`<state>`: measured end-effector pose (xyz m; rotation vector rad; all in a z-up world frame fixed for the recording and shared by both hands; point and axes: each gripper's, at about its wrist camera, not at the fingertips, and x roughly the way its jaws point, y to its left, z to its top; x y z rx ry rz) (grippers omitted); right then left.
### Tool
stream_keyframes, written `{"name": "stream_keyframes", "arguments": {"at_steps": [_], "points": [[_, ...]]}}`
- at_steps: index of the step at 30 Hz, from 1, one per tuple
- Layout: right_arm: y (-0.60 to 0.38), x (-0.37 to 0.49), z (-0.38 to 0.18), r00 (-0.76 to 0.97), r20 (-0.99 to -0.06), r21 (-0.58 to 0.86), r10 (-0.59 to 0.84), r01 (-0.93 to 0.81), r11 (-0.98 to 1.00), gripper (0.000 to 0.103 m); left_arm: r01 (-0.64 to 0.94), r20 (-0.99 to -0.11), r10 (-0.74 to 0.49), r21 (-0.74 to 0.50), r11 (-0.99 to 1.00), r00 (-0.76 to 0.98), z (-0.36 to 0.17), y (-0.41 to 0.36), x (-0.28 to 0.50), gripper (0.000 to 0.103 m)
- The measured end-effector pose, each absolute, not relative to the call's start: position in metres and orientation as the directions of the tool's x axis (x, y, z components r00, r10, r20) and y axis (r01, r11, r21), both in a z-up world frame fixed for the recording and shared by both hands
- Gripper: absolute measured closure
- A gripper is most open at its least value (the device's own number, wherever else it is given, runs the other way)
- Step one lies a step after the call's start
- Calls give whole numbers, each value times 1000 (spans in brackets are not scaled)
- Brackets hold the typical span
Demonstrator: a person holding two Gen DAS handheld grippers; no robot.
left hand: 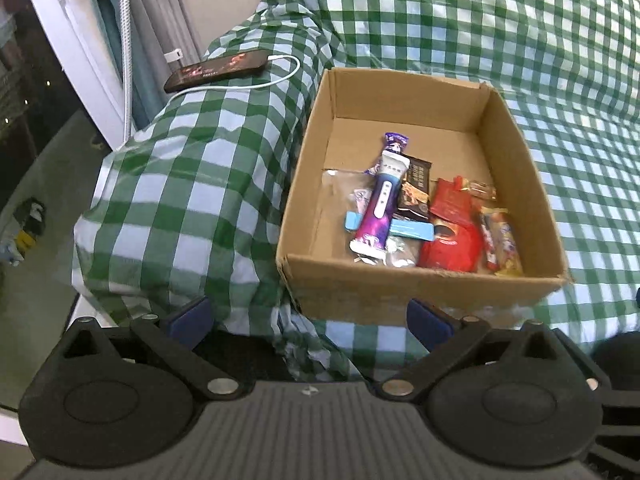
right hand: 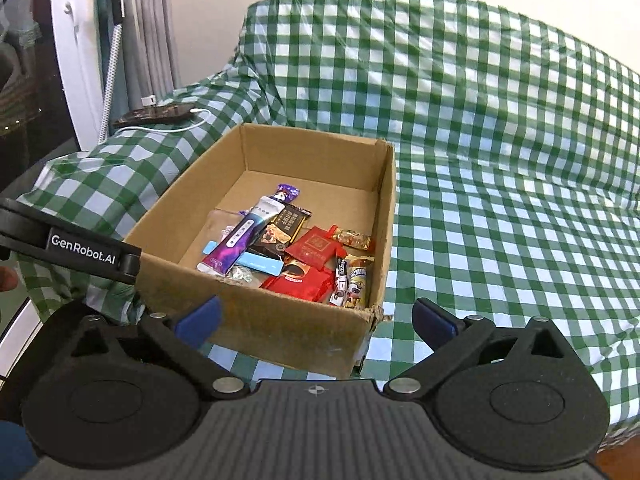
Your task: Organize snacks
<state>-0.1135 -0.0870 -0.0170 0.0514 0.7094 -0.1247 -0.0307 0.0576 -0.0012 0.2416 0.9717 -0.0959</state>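
Cardboard box (right hand: 280,328) sits on the green checked cloth (right hand: 500,140), its snacks heaped at the near end: red packets (right hand: 308,280), a purple tube (right hand: 236,246), chocolate bars (right hand: 282,228). Both grippers, left (left hand: 308,322) and right (right hand: 316,322), hover spread wide and empty before it.

Even, soft indoor light fills the room, and the window (left hand: 24,92) left of the cardboard box (left hand: 400,292) is dark with a few pinpoint reflections. Shadows beneath the box are faint. The checked cloth (right hand: 500,120) bows at the edges from the fisheye lens, with slight blur throughout.
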Motion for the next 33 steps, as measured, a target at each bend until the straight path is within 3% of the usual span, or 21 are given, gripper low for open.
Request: {"name": "stream_keyframes", "arguments": {"at_steps": [33], "points": [[-81,-142,-6,791,-603,12,-102,137,990,0,189,-772,35,199,962,635,12,59,-65,0]]}}
